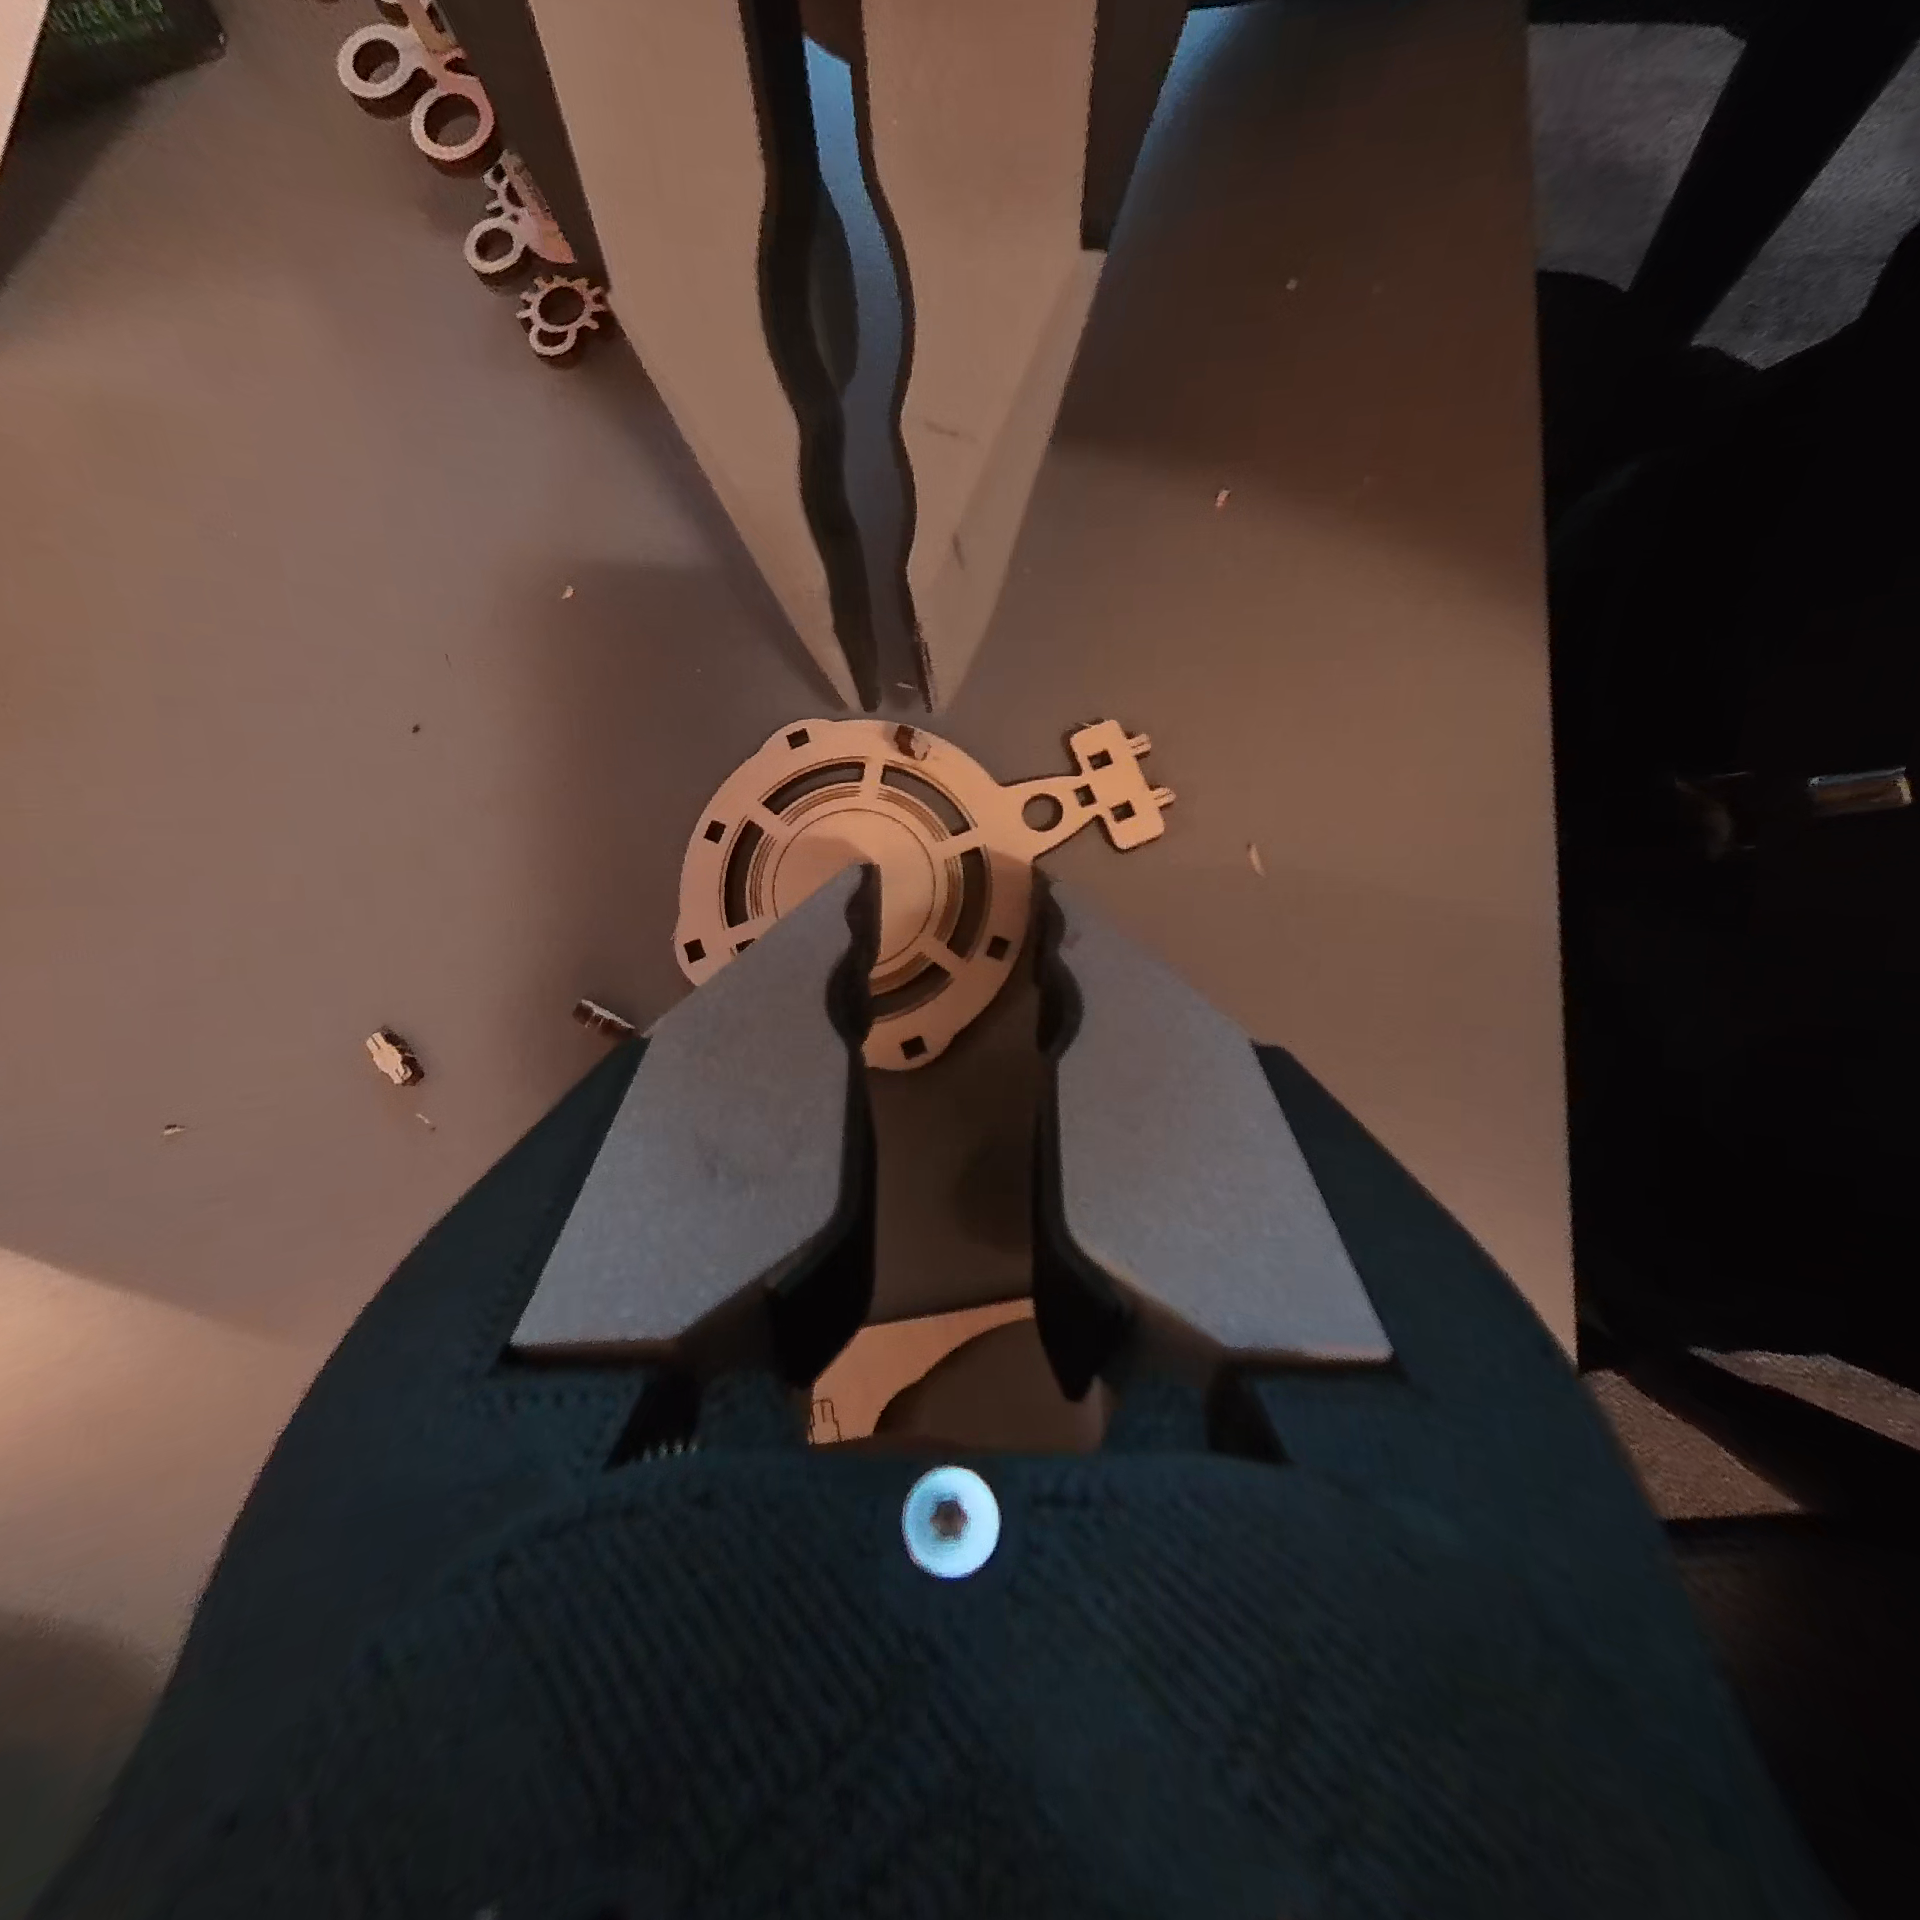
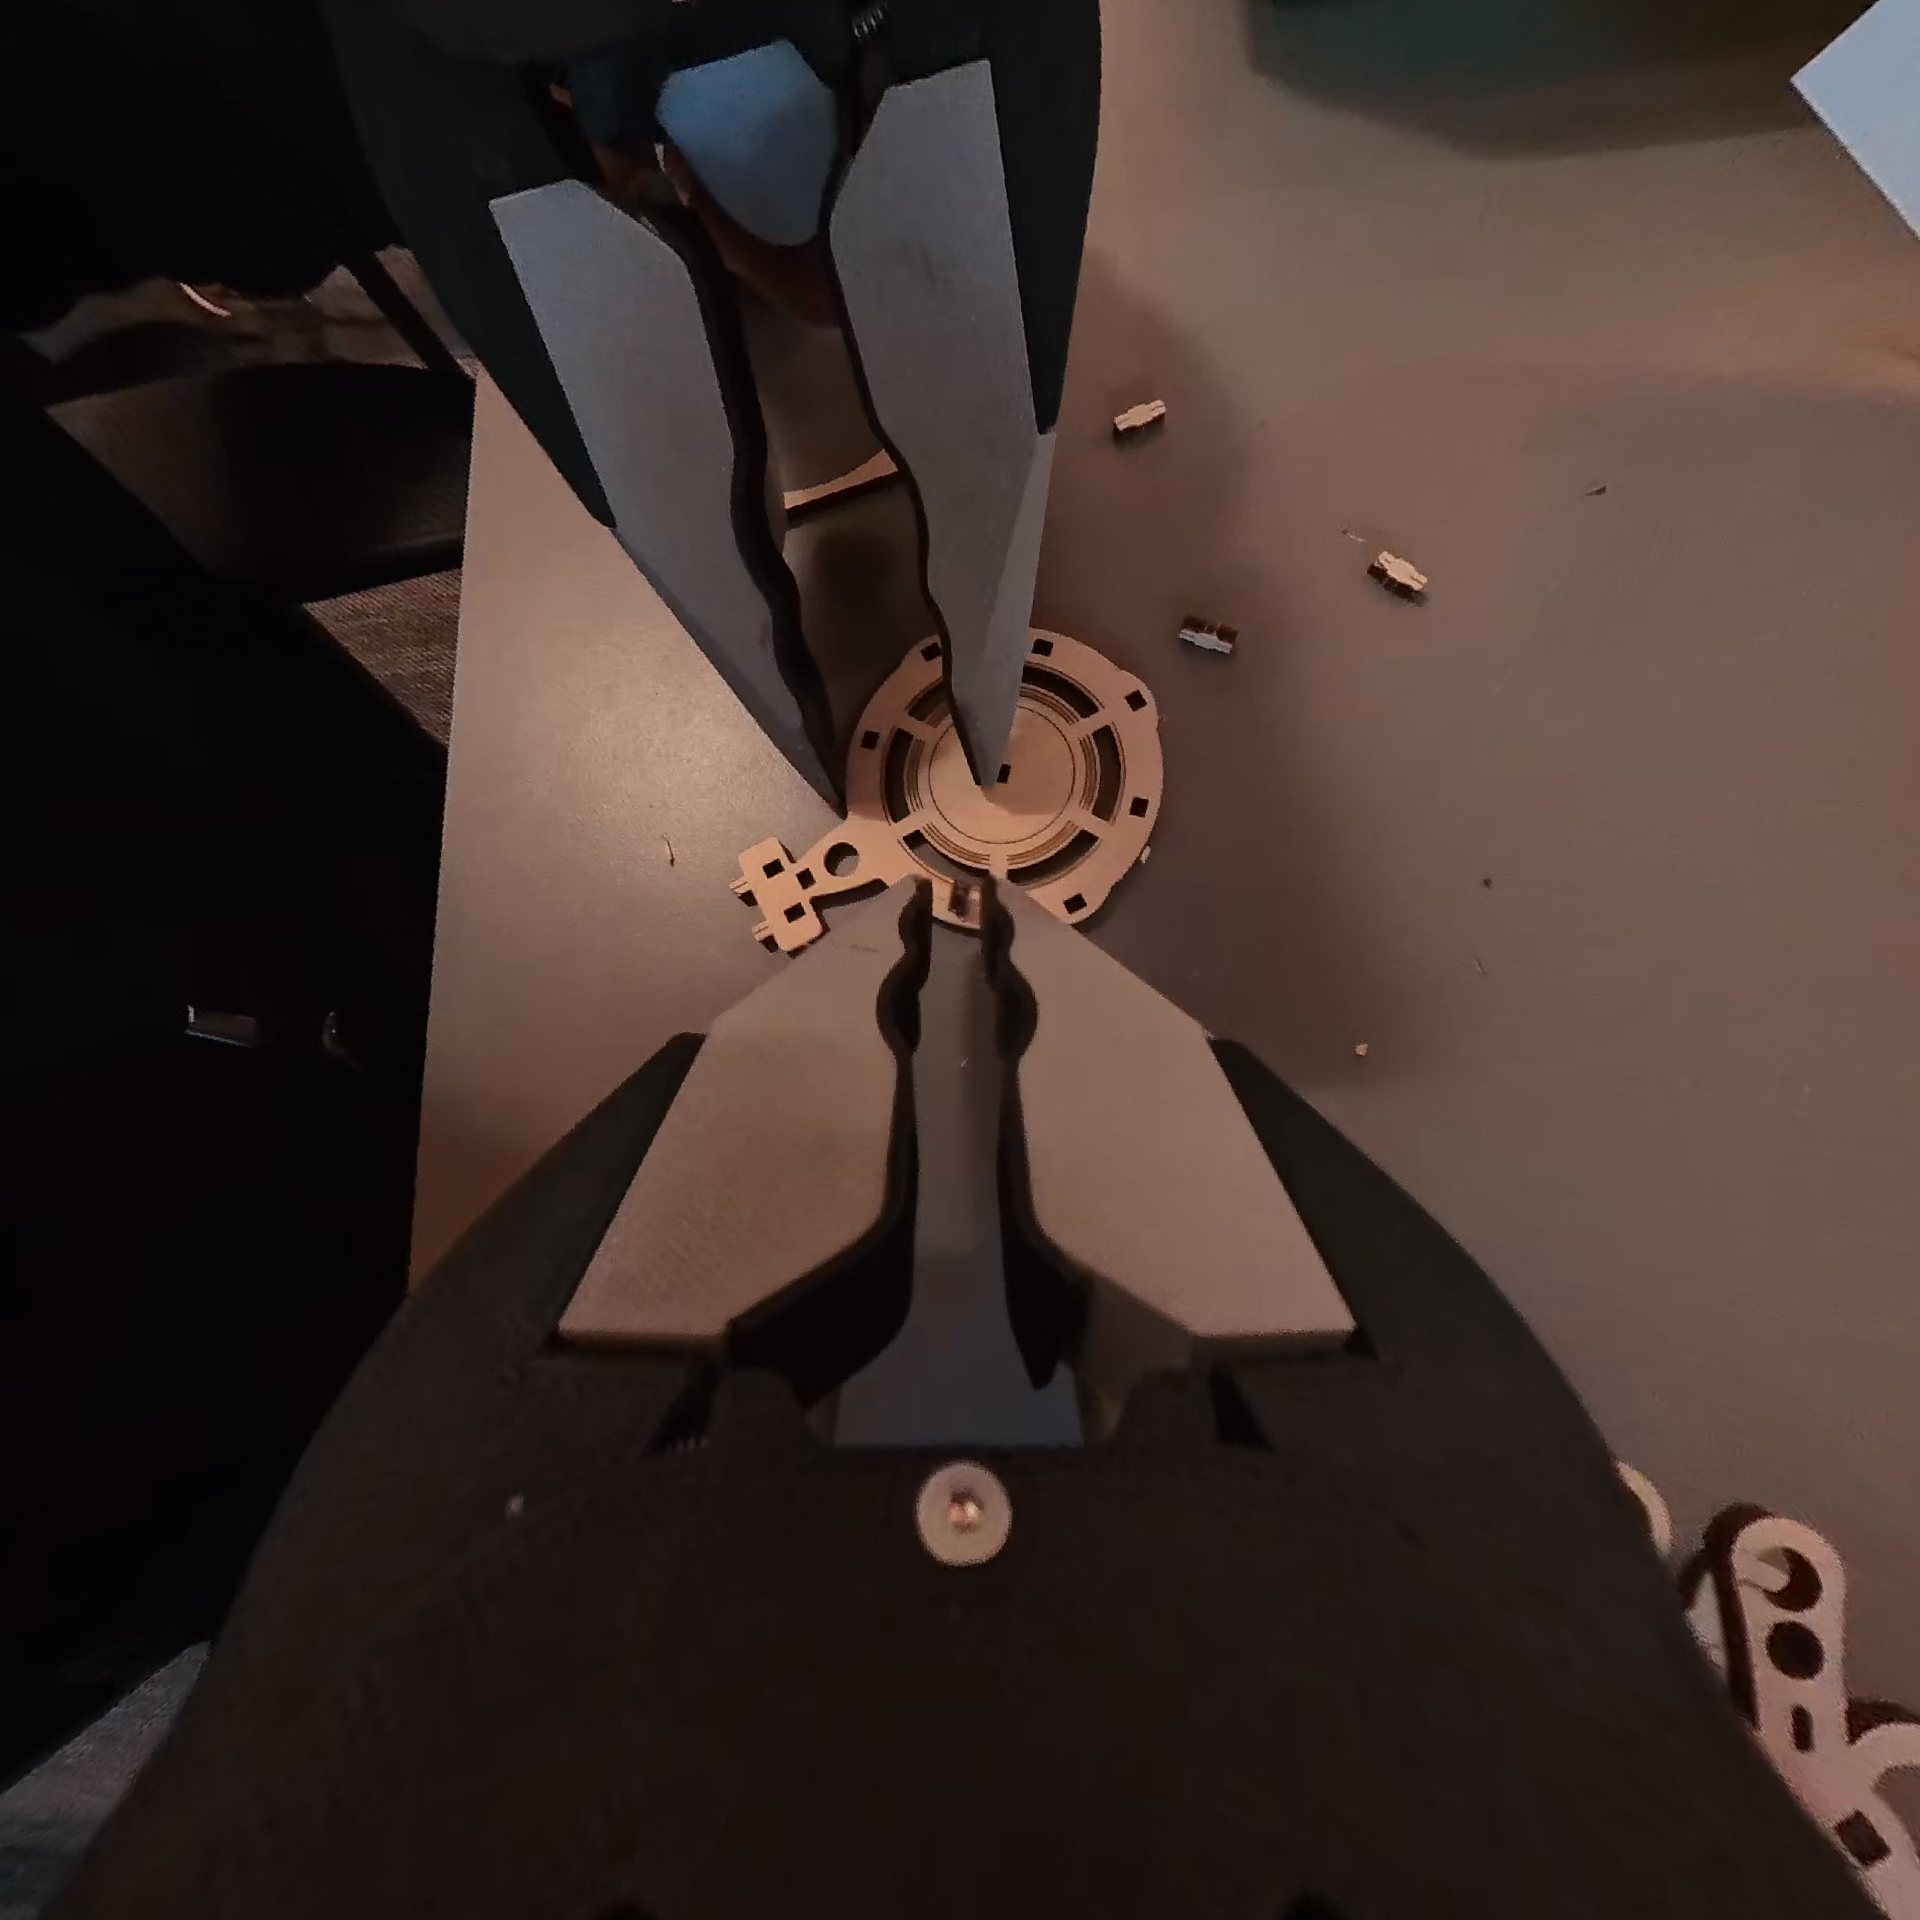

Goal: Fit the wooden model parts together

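A round wooden disc [image 1: 914, 894] with cut-out spokes and a key-shaped arm [image 1: 1112, 790] lies flat on the grey table. My left gripper [image 1: 951, 878] is open. One fingertip [image 1: 854, 878] rests on the disc's hub and the other stands just off its rim. My right gripper [image 2: 958, 888] comes from the opposite side, nearly closed, its tips around a small wooden peg [image 2: 964, 900] that stands in a slot on the disc's rim [image 2: 1049, 790]. That peg also shows in the left wrist view [image 1: 912, 740], under the right gripper [image 1: 891, 707].
Small loose pegs lie on the table [image 1: 395, 1055] [image 1: 603, 1013] [image 2: 1397, 575] [image 2: 1208, 636] [image 2: 1140, 416]. A row of ring-shaped wooden parts [image 1: 447, 120] sits behind the right gripper, also seen in its view [image 2: 1787, 1621]. The table edge [image 1: 1558, 727] runs close beside the disc's arm, with a dark drop beyond. My two grippers' fingertips are within a few centimetres of each other.
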The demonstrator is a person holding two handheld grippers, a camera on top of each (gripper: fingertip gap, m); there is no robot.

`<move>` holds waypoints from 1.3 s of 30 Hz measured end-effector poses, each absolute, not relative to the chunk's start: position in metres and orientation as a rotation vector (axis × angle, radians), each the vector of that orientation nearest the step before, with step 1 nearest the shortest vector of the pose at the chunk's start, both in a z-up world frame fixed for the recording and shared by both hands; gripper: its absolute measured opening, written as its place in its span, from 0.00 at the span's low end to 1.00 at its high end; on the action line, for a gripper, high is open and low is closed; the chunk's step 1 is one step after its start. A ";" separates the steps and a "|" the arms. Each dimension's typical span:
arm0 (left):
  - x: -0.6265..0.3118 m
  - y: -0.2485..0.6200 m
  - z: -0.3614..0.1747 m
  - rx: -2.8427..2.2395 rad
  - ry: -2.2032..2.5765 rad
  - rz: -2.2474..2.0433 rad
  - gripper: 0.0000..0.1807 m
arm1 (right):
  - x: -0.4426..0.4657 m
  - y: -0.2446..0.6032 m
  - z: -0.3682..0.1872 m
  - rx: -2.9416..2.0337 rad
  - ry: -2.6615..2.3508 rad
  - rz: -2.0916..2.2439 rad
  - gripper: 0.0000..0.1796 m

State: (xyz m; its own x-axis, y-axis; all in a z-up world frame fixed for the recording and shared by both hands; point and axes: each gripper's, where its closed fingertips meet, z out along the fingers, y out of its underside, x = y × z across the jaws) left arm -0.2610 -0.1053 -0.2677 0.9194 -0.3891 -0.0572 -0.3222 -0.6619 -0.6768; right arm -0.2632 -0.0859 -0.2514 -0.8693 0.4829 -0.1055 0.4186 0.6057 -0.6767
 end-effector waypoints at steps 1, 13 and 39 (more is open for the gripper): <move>-0.261 -0.105 -0.268 -2.345 0.499 -0.121 0.15 | -0.263 -0.087 -0.251 -0.770 -2.738 1.120 0.03; -0.261 -0.105 -0.268 -2.339 0.463 -0.104 0.15 | -0.267 -0.087 -0.254 -0.882 -2.726 1.129 0.01; -0.260 -0.105 -0.268 -2.345 0.431 -0.111 0.13 | -0.266 -0.088 -0.261 -0.923 -2.709 1.122 0.00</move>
